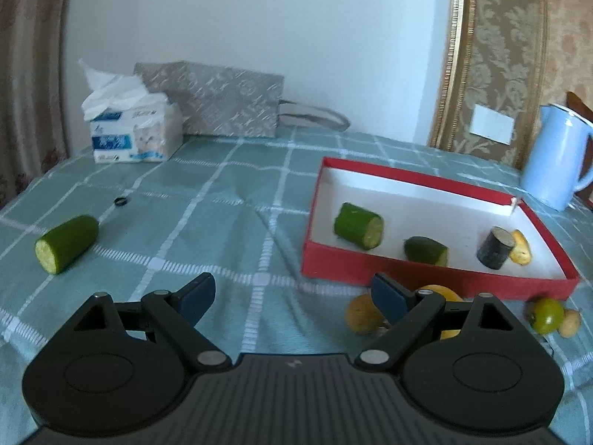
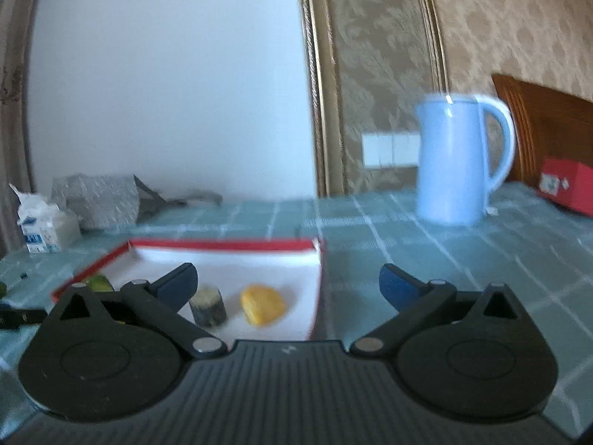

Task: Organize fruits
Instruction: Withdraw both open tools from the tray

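Note:
A red box (image 1: 407, 180) with a white inside holds two cucumber pieces (image 1: 358, 225) (image 1: 425, 249), a dark cylinder chunk (image 1: 494, 247) and a yellow piece (image 1: 520, 247). Another cucumber piece (image 1: 66, 248) lies on the cloth at the left. Yellow fruits (image 1: 361, 313) and a green fruit (image 1: 547, 315) sit in front of the box, by my left gripper (image 1: 296, 296), which is open and holds nothing. In the blurred right wrist view my right gripper (image 2: 289, 285) hangs open and empty over the box's right end (image 2: 222, 244), just above the dark chunk (image 2: 208, 306) and the yellow piece (image 2: 263, 304).
A tissue pack (image 1: 129, 133) and a grey bag (image 1: 222, 100) stand at the back left by the wall. A light blue jug (image 2: 452, 163) is behind the box on the right, with a red carton (image 2: 567, 185) beyond it. A small black ring (image 1: 120, 202) lies on the checked cloth.

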A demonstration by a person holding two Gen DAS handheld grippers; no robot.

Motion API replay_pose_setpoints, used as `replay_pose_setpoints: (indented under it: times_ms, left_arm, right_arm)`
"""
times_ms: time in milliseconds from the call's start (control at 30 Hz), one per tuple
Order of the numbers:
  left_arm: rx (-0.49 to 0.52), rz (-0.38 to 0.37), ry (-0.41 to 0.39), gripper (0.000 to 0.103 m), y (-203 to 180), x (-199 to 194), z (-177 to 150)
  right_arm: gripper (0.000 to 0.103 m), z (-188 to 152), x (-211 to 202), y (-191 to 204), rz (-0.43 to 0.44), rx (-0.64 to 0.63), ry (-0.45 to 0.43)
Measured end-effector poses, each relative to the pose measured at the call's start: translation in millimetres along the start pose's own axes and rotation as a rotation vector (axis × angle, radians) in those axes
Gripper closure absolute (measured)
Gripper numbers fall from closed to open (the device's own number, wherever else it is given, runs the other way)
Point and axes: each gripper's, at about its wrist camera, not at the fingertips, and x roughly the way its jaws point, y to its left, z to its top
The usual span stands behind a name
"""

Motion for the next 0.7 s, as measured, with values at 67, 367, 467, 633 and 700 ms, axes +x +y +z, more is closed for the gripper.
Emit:
replay_pose_setpoints:
  times_ms: [67,367,467,633,700]
  left_arm:
    - [0.03,0.002,-0.008,0.011,-5.3,-1.2,-1.0]
    - [0.151,0.029,0.019,0.011,-24.0,5.7,-8.6]
    - [0.188,0.039,0.029,0.011,-29.8,8.9,-11.2]
    - [0.222,0.023,0.07,0.01,-36.0,16.8,-13.0]
    - [0.202,0.025,0.078,0.006,-33.6,19.6,-11.7]
  right_arm:
    - [0.0,-4.2,3.9,-6.5,0.01,0.033,0.05]
    - [0.0,-9.7,-0.8,-3.0,0.025,0.046,0.054]
    - [0.0,-10.3,-1.8,0.3,0.04,0.036,0.064]
    - [0.0,-12.8,1.9,7.7,0.057,0.012,0.104]
    - [0.0,-13.4,1.0,11.3,0.058,-0.006,0.104]
